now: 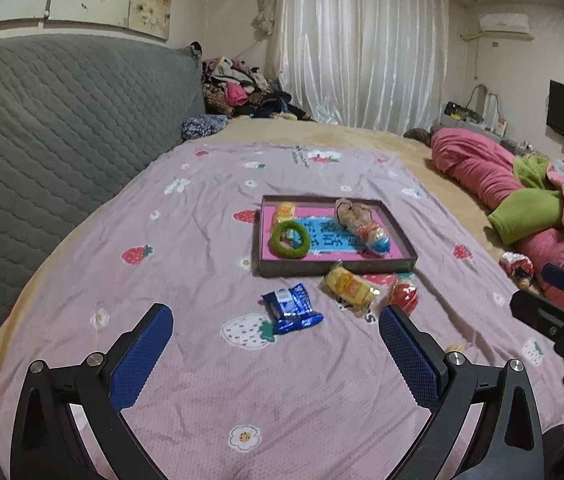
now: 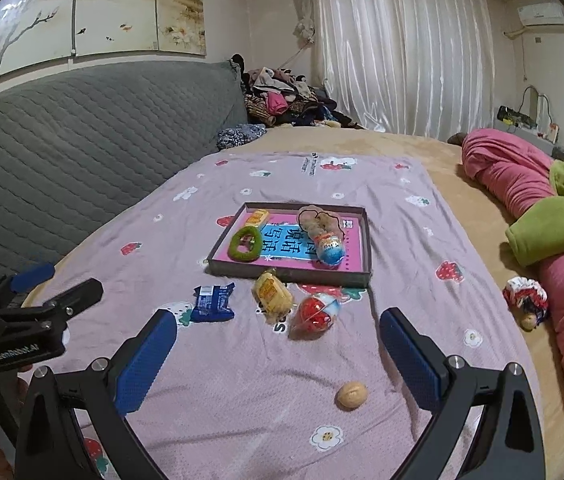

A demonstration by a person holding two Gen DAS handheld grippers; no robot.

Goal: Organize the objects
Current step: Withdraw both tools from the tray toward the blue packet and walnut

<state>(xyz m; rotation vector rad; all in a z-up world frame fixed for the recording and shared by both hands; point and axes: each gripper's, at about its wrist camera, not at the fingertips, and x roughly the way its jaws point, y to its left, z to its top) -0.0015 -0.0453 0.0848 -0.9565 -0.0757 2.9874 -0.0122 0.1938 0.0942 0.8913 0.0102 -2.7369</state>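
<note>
A shallow grey tray point(image 1: 331, 269) point(image 2: 289, 276) with a pink and blue bottom lies on the lilac strawberry sheet. In it are a green ring point(image 1: 290, 240) point(image 2: 245, 243), a small yellow packet point(image 1: 285, 211) point(image 2: 258, 217) and a long clear snack bag point(image 1: 361, 222) point(image 2: 323, 232). In front of the tray lie a blue wrapper point(image 1: 291, 308) point(image 2: 214, 302), a yellow packet point(image 1: 347, 286) point(image 2: 273, 292) and a red packet point(image 1: 403, 296) point(image 2: 315, 314). A small round beige thing point(image 2: 351, 395) lies nearest. My left gripper point(image 1: 274, 356) and right gripper point(image 2: 278, 354) are both open, empty, above the sheet.
A grey quilted headboard point(image 1: 62, 128) runs along the left. Pink and green bedding point(image 2: 553, 216) is heaped on the right, with a small frilly red and white item point(image 2: 525, 294) beside it. A pile of clothes point(image 1: 242, 88) sits at the far end before white curtains.
</note>
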